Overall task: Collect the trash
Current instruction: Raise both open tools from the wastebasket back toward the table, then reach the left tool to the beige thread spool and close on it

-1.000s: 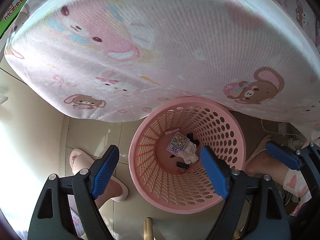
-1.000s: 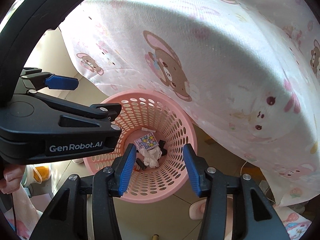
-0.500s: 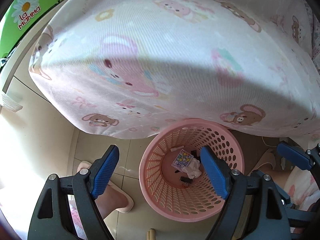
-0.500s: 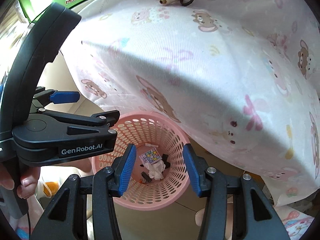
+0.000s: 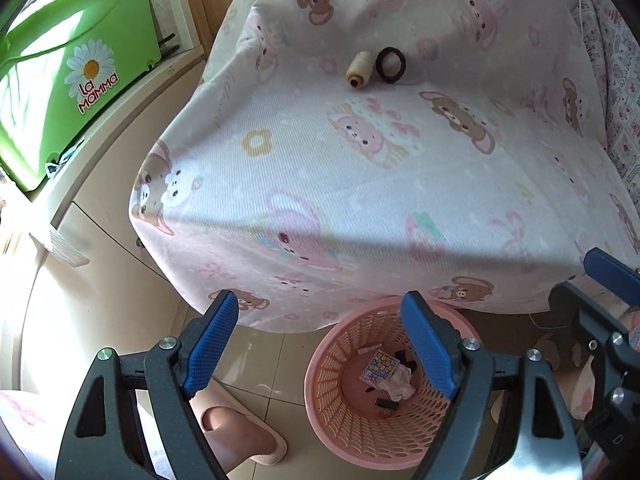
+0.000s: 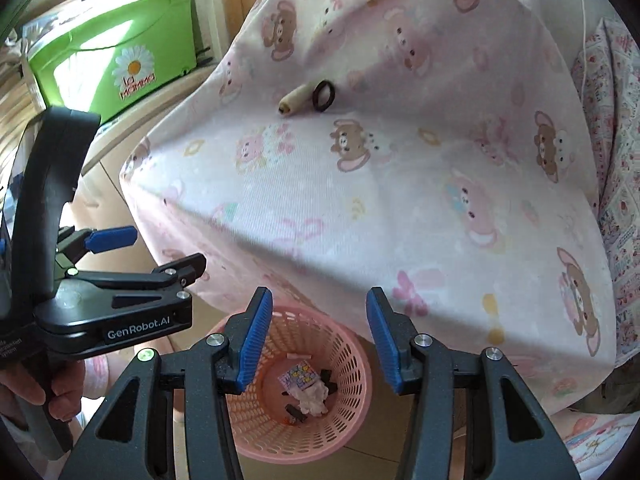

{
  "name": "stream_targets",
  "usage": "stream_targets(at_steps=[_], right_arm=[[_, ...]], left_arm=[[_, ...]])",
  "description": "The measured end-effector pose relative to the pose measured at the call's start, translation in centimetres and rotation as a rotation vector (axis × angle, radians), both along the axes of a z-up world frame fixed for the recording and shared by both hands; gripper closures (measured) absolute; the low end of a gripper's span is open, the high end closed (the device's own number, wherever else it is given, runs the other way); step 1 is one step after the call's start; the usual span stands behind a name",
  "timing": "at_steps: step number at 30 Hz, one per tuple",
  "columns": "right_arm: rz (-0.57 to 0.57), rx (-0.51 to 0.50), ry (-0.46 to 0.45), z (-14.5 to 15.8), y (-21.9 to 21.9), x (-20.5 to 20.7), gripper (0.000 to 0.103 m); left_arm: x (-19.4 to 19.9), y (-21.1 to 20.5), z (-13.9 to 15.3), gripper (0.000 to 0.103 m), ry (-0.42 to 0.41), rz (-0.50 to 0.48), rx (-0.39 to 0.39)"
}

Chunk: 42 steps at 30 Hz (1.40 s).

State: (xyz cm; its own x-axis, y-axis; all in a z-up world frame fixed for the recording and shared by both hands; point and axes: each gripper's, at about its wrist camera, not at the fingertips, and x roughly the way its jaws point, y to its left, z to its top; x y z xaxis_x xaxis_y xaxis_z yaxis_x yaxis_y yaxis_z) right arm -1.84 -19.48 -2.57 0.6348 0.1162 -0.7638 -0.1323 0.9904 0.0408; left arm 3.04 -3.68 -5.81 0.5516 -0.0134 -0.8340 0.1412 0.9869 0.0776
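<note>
Both grippers hang above a pink basket [image 5: 352, 412] that stands on the tiled floor [image 5: 260, 364], just at the edge of a bed [image 5: 360, 184] covered with a pale pink sheet printed with bears and rabbits. The left gripper [image 5: 326, 350] has its blue pads spread wide with nothing between them; the right gripper [image 6: 316, 340] stands about half open, also empty.

Inside the basket lie the collected scraps: a crumpled white tissue [image 5: 400, 384], a small colourful printed wrapper [image 5: 376, 366], a short white stick near the far wall and a few small dark bits on the bottom.

On top of the bed, well away from the basket, a cream-coloured spool of thread [image 5: 359, 69] lies on its side just beside a dark hair tie [image 5: 391, 64]; whether they touch is hard to tell.

A green plastic tub [image 5: 68, 64] with a daisy logo sits on a ledge to the left of the bed. A foot in a pink slipper [image 5: 244, 432] stands on the floor beside the basket.
</note>
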Motion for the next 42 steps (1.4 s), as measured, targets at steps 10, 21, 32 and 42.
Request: stream_targets(at_steps=[10, 21, 32, 42], right_arm=[[-0.060, -0.014, -0.072, 1.6, -1.0, 0.5, 0.048], [-0.146, -0.030, -0.236, 9.2, -5.0, 4.4, 0.041], [-0.194, -0.044, -0.319, 15.0, -9.0, 10.6, 0.041], [-0.253, 0.029, -0.193, 8.6, -11.6, 10.9, 0.041]], left_arm=[[-0.7, -0.1, 2.3, 0.021, -0.137, -0.020, 0.004], [4.0, -1.1, 10.3, 0.021, -0.255, -0.069, -0.018], [10.4, 0.0, 17.1, 0.018, -0.373, -0.037, -0.038], [11.5, 1.1, 11.2, 0.007, -0.329, 0.000, -0.037]])
